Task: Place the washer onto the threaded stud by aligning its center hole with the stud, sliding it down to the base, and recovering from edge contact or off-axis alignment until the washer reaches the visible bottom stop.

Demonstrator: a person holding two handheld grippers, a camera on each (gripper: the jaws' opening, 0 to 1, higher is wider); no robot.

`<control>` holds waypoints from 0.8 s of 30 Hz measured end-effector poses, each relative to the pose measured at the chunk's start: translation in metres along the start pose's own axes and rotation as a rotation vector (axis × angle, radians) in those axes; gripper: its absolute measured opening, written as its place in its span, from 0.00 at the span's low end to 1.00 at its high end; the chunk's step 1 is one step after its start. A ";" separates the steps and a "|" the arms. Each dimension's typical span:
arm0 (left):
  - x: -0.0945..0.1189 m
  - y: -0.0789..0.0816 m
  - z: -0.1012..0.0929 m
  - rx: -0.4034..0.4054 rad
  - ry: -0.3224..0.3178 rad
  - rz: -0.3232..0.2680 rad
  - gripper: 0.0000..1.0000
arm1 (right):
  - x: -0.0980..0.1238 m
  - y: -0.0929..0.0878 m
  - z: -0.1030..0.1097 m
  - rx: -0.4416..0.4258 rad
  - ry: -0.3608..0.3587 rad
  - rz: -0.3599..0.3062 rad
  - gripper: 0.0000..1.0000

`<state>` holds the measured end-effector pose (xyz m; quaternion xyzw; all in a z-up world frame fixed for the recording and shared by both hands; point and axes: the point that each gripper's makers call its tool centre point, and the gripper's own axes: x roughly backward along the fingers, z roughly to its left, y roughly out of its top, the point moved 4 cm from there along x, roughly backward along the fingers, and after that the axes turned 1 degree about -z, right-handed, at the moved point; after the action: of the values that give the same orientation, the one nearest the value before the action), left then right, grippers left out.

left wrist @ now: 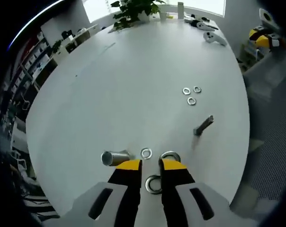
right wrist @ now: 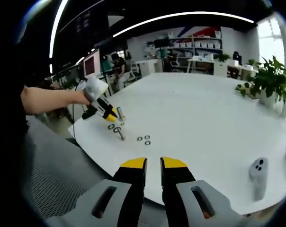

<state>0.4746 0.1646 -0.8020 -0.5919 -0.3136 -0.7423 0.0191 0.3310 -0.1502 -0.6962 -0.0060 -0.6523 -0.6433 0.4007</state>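
The threaded stud (left wrist: 203,126) is standing tilted on the white tabletop (left wrist: 133,85), with nothing on its shaft. Three small washers (left wrist: 192,94) are lying in a loose cluster just beyond the stud, apart from it. On the nearer side of the stud, well apart from it, another small washer (left wrist: 146,153) is lying flat beside a short metal cylinder (left wrist: 114,157) resting on its side. A larger ring (left wrist: 170,156) is sitting right at the tip of the left claw (left wrist: 151,164), and a second large ring (left wrist: 153,184) is lying in the gap between its two yellow-tipped jaws, which are standing slightly apart; whether either ring is touched by a jaw cannot be told.

Far beyond the stud, at the tabletop's far edge, a potted plant (left wrist: 133,10) and white handheld controllers (left wrist: 214,38) are resting.

In the right gripper view, the right claw (right wrist: 153,164) is hovering with its jaws slightly apart and nothing between them, well away from the stud (right wrist: 120,134). A person's hand (right wrist: 84,98) is holding the left claw (right wrist: 111,117) down beside the stud, and two washers (right wrist: 144,139) are lying just past it. A white controller (right wrist: 258,174) is sitting far off to the side.
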 end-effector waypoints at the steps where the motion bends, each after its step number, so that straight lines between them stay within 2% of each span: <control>1: -0.004 0.000 0.001 -0.005 -0.006 0.008 0.13 | 0.000 0.000 -0.001 -0.003 -0.001 0.000 0.14; 6: -0.017 0.000 0.009 -0.011 -0.009 0.028 0.12 | -0.001 -0.001 -0.001 -0.007 0.000 0.004 0.14; 11: -0.030 -0.003 0.007 -0.008 -0.036 0.059 0.10 | -0.002 -0.002 -0.001 -0.011 0.004 0.013 0.14; 24: -0.031 0.000 0.010 -0.005 -0.036 0.048 0.12 | -0.002 -0.003 -0.002 -0.018 0.009 0.020 0.14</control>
<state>0.4925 0.1592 -0.8283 -0.6126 -0.2977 -0.7316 0.0296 0.3320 -0.1510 -0.6996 -0.0135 -0.6446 -0.6453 0.4099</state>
